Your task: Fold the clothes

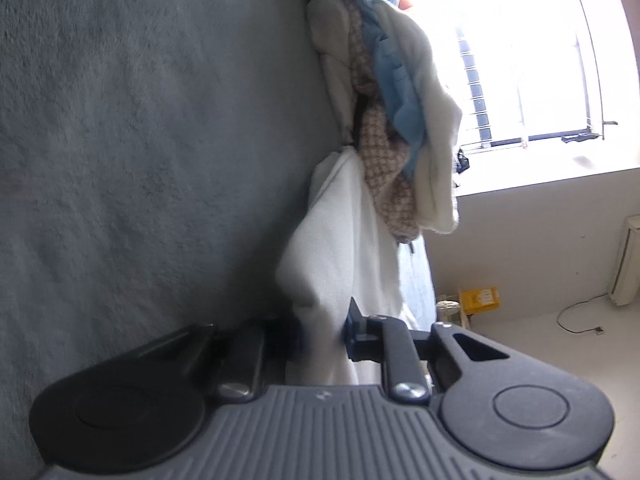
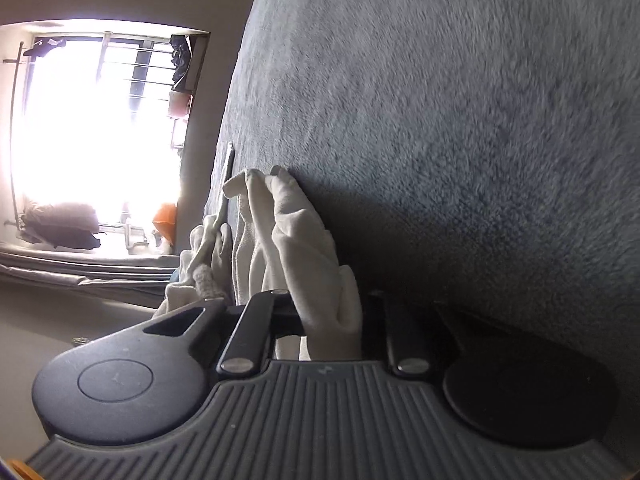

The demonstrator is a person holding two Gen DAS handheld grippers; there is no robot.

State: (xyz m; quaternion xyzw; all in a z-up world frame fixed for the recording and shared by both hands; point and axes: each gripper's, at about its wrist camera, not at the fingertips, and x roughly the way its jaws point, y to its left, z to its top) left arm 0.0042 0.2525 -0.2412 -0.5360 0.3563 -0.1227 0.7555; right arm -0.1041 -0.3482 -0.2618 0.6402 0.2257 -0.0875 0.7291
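While both grippers' fingers clench the white garment (image 1: 340,248), left gripper (image 1: 320,336) and right gripper (image 2: 330,320) pinch separate edges, likely to spread it over the grey blanket (image 1: 140,140).

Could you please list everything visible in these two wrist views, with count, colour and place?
fuzzy grey-blue blanket: one, grey-blue, the surface beneath the clothes.
white cloth garment: one, white, on the blanket, pinched by both grippers.
pile of mixed clothes: one heap, beige checked, blue and cream, beyond the white garment.
barred window: one, glaring bright, in the far wall.
yellow box: one, yellow, on the floor by the wall.
left gripper: one, black, shut on the white garment.
right gripper: one, black, shut on the white garment.
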